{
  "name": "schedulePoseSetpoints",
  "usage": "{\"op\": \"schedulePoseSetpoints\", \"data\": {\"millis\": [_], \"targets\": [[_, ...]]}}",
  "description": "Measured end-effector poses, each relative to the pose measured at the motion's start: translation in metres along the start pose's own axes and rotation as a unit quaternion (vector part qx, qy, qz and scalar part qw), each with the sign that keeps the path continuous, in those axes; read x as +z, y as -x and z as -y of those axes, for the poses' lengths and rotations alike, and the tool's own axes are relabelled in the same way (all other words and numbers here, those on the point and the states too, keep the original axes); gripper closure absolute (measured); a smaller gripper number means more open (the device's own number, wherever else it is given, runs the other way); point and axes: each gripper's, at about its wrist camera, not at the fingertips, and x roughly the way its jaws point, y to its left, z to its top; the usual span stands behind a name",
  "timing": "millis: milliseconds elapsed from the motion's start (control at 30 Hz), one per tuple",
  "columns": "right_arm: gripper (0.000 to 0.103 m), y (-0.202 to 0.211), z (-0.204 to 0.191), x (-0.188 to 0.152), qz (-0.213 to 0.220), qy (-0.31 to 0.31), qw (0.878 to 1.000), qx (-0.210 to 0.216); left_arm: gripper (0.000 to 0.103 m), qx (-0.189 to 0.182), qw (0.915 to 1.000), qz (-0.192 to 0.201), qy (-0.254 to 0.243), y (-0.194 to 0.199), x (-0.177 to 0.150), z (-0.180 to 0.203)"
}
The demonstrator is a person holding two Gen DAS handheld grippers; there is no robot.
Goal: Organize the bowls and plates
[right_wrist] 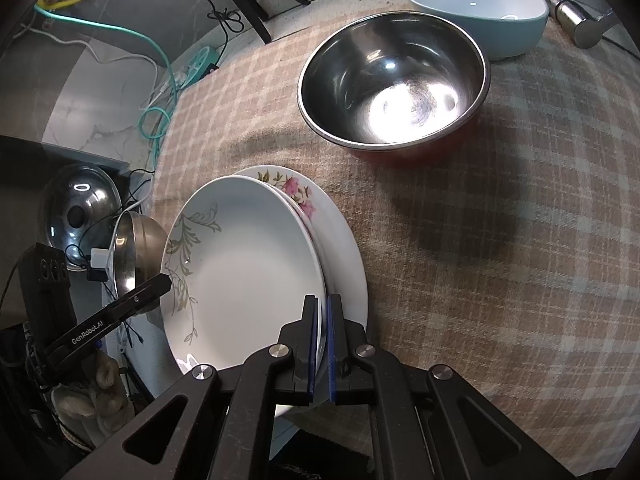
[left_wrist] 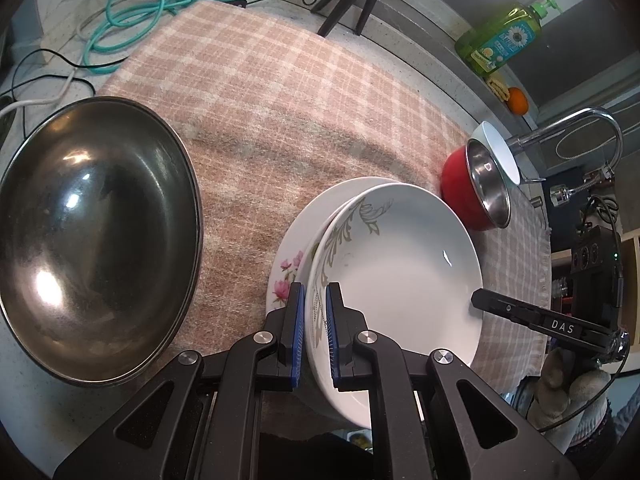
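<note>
Checked cloth covers the desk [left_wrist: 248, 92], where the leaf plate [left_wrist: 400, 264] sits on the pink-flower plate [right_wrist: 344, 248], its left rim pinched by the left hand-held gripper [left_wrist: 315, 336] and its right rim by the right hand-held gripper [right_wrist: 324, 344], both clamped tight. Uneven lifting could let the glazed rim slip and chip the plate beneath. 1 steel bowl [left_wrist: 96, 240] lies left, 1 red bowl [left_wrist: 476, 188] and 1 blue bowl [right_wrist: 480, 12] far right, none blocking.

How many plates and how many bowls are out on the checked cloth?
Plates: 2, the leaf-pattern plate stacked on the pink-flower plate
Bowls: 3, the big steel bowl, the red-sided steel bowl, the blue bowl
Total: 5
</note>
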Motion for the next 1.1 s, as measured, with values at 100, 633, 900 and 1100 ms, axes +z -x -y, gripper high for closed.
{"op": "schedulePoseSetpoints", "data": {"millis": [100,633,900,1100], "targets": [[0.099,0.0000,-0.0010,0.0001,0.000,0.000,1.000,0.000,0.094,0.000,1.0000,0.000,0.001,-0.0002,-0.0006,-0.0007],[0.096,-0.0015,-0.0008,0.0005,0.004,0.000,1.000,0.004,0.094,0.000,1.0000,0.001,-0.003,-0.0004,-0.0009,0.0001],[0.095,0.0004,-0.0014,-0.0009,0.006,0.009,1.000,0.006,0.094,0.000,1.0000,0.000,-0.006,-0.0006,-0.0011,0.0013],[0.092,0.0038,-0.0044,-0.0052,0.013,0.016,1.000,0.004,0.093,0.001,0.9999,0.004,-0.010,0.0024,-0.0012,0.0024]]}}
